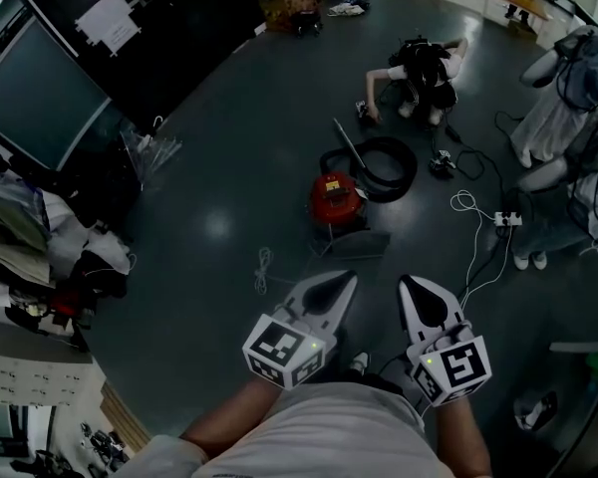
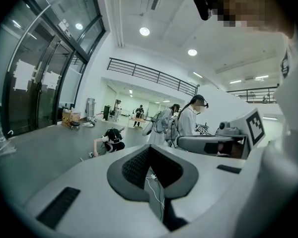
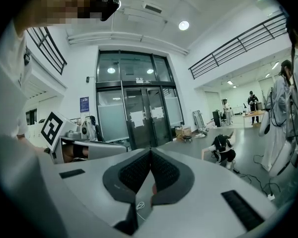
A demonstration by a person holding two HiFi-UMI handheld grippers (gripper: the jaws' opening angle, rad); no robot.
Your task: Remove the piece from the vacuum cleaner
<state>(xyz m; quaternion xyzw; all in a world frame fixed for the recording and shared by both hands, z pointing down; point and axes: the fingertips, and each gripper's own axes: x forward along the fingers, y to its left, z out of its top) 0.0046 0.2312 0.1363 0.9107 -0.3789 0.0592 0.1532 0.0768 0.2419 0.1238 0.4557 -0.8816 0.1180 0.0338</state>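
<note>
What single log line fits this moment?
left gripper: shut, empty | right gripper: shut, empty | vacuum: on floor, untouched | task: not begun

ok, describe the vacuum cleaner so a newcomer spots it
Start at the open dark grey floor in the head view. Near its middle, short of the crouching person, sits the vacuum cleaner. Unlike the thin white cables nearby, it is a squat red drum with a black hose looped beside it.

Bystander and loose cables sitting around the hall floor.
A person (image 1: 424, 73) is crouching far ahead of the right claw (image 1: 411, 285); a white power strip (image 1: 507, 219) is lying ahead-right of it; a white cord (image 1: 263, 269) is lying left of the left claw (image 1: 344, 280).
</note>
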